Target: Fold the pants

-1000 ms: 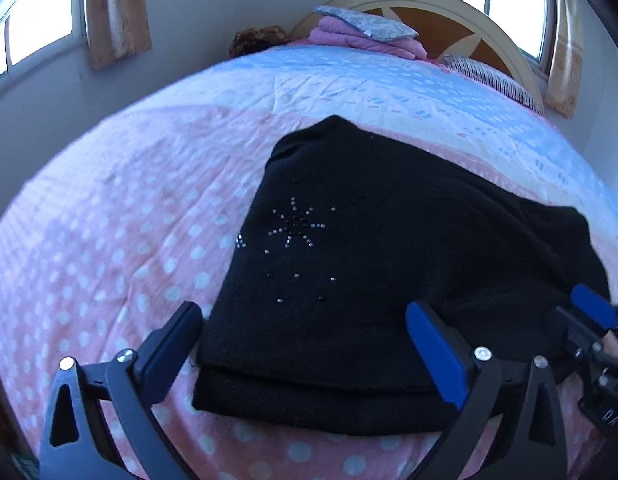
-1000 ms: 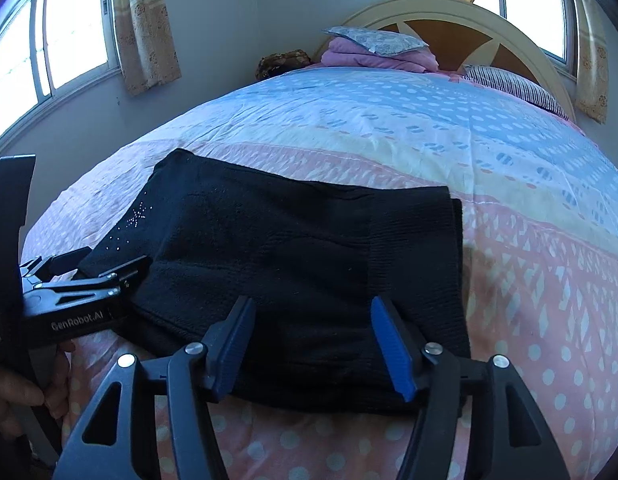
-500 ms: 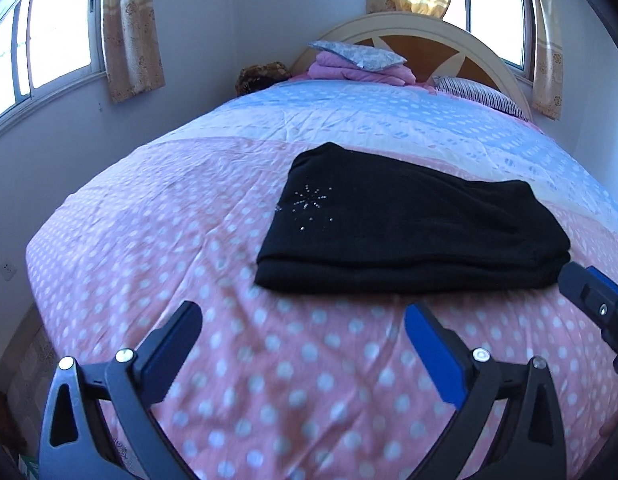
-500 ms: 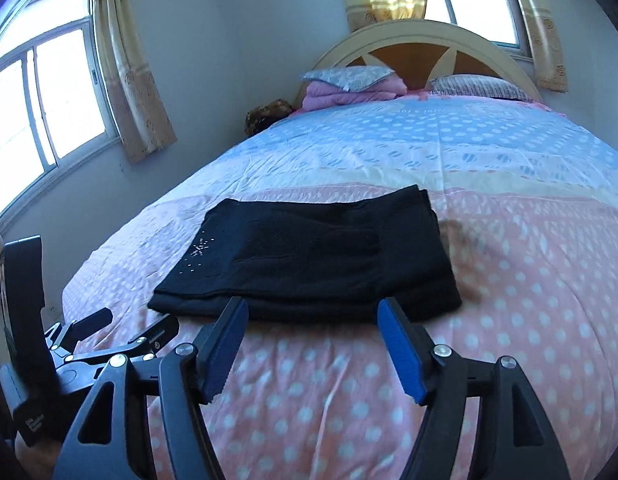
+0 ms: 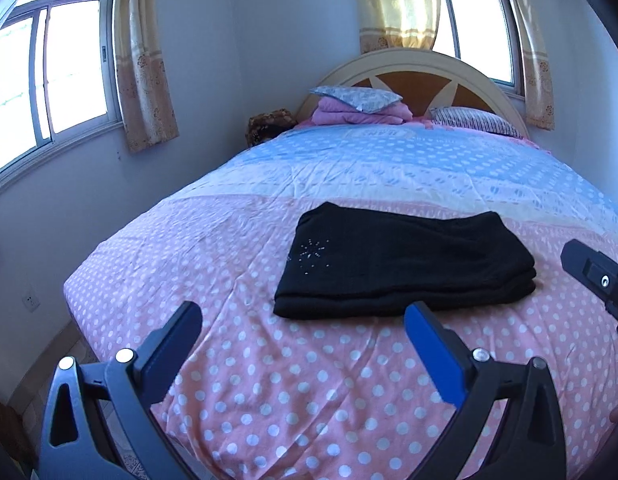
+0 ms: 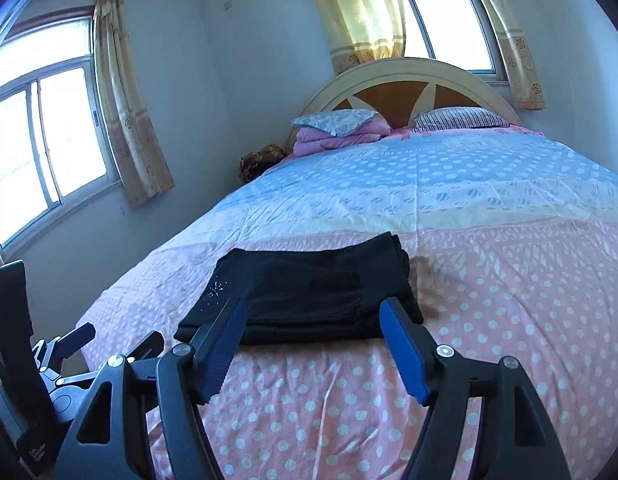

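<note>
Evidently the left gripper (image 5: 303, 334) stood wide with nothing between its blue-padded jaws, only the dotted pink and blue bedspread (image 5: 213, 248) below. The right gripper (image 6: 313, 332) had just been opening its jaws a little further, and it too held nothing: its pads were clear of the cloth, which lay beyond them.

From the left claw the black knitted pants with a small beaded star (image 5: 405, 264) lay at about one o'clock, near but apart; from the right claw they lay at twelve. They rested flat on the pink half of the bedspread as a squared, layered bundle, so the folding looked done.

The fabric seemed soft, thick and limp, light enough for a single pinch, neither slippery nor fragile. Lifted by one corner, the layers would probably slide apart. The better hold was likely the near folded edge, both claws pinching all layers at once, spaced toward its two ends.
</note>
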{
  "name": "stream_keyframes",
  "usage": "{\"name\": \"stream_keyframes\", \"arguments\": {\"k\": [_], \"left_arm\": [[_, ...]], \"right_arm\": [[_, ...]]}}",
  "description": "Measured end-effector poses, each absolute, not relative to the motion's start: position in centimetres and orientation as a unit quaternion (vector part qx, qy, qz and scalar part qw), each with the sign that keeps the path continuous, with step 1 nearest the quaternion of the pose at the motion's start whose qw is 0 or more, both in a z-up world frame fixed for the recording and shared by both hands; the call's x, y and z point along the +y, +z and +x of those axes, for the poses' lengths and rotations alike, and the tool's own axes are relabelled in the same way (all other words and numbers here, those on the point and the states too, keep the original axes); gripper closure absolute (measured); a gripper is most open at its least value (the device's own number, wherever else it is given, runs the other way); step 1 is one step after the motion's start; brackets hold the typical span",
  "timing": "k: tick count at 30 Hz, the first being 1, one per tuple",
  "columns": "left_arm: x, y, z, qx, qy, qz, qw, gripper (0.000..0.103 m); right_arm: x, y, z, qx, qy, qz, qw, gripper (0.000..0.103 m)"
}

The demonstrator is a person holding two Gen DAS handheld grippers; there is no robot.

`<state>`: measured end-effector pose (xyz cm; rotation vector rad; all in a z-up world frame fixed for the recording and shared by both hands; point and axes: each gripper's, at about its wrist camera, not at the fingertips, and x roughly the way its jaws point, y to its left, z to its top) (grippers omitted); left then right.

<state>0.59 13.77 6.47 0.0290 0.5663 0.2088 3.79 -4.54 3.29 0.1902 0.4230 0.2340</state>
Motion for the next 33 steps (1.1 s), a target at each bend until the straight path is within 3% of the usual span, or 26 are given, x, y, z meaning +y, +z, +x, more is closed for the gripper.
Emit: {"name": "stream_keyframes", "arguments": {"k": [33], "left_arm": [[13.0,6.5,0.7,0.286,0.100,0.005,0.953,0.000]], "right_arm": [[-5.2,4.5,3.1,0.192,0.113,0.089,0.971,0.030]]}}
